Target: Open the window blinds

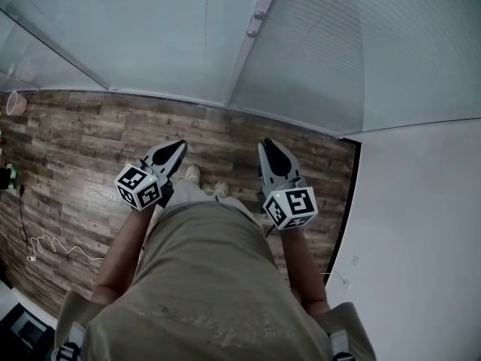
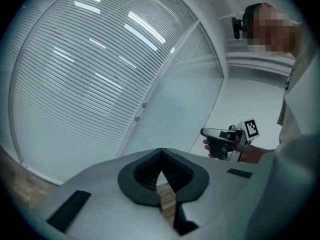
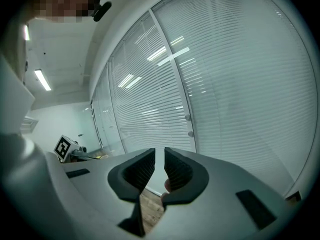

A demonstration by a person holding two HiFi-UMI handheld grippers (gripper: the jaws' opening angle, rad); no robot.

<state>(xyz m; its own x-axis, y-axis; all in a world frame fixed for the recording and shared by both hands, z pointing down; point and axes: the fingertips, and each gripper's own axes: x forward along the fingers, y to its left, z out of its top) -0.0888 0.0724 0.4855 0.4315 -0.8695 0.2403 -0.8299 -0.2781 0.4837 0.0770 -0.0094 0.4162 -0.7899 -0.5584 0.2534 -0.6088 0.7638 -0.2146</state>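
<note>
White horizontal blinds (image 1: 158,36) hang shut behind glass panels in front of me, also filling the left gripper view (image 2: 85,79) and the right gripper view (image 3: 235,84). Two small round knobs (image 1: 255,22) sit on the upright frame between the panels, one above the other (image 3: 189,125). My left gripper (image 1: 177,150) and right gripper (image 1: 268,147) are held side by side at waist height, pointing at the glass and short of it. Both have their jaws together with nothing between them. The right gripper (image 2: 204,132) also shows in the left gripper view, off to the right.
Wood-plank floor (image 1: 83,149) runs along the foot of the glass wall. A white wall (image 1: 421,224) closes the right side. A pink bin (image 1: 15,102) stands at the far left, and a thin white cable (image 1: 45,243) lies on the floor at the left.
</note>
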